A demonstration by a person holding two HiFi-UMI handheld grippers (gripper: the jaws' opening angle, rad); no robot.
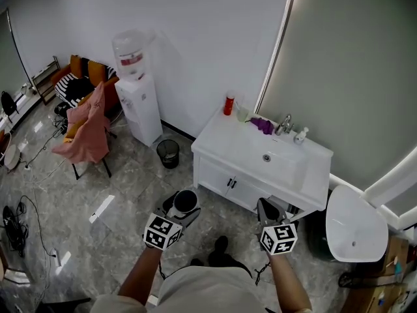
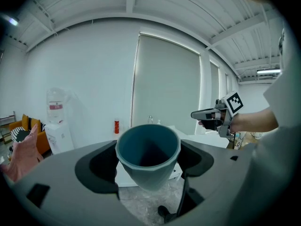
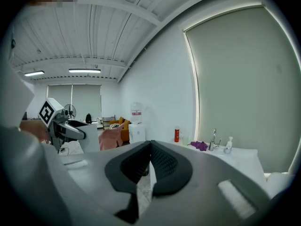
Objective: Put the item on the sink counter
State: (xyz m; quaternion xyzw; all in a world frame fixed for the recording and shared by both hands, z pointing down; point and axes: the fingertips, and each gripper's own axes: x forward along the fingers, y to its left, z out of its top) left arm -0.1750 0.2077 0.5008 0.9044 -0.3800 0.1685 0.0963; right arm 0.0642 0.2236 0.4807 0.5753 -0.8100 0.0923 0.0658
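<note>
My left gripper (image 1: 186, 207) is shut on a blue-grey cup (image 1: 185, 201) and holds it in the air over the floor, short of the white sink counter (image 1: 225, 142). In the left gripper view the cup (image 2: 148, 154) sits mouth toward the camera between the two dark pads (image 2: 101, 166), and it looks empty. My right gripper (image 1: 268, 209) hovers near the counter's front edge. Its jaws meet, shut, with nothing between them (image 3: 149, 166). Each gripper shows in the other's view: the right gripper (image 2: 203, 114) and the left gripper (image 3: 70, 130).
On the counter stand a red bottle (image 1: 229, 105), a purple cloth (image 1: 262, 124), a faucet (image 1: 284, 124) and a soap bottle (image 1: 300, 135). A bin (image 1: 168, 153), a water dispenser (image 1: 140, 103) and a chair with pink cloth (image 1: 88, 132) stand left. A toilet (image 1: 355, 223) is at the right.
</note>
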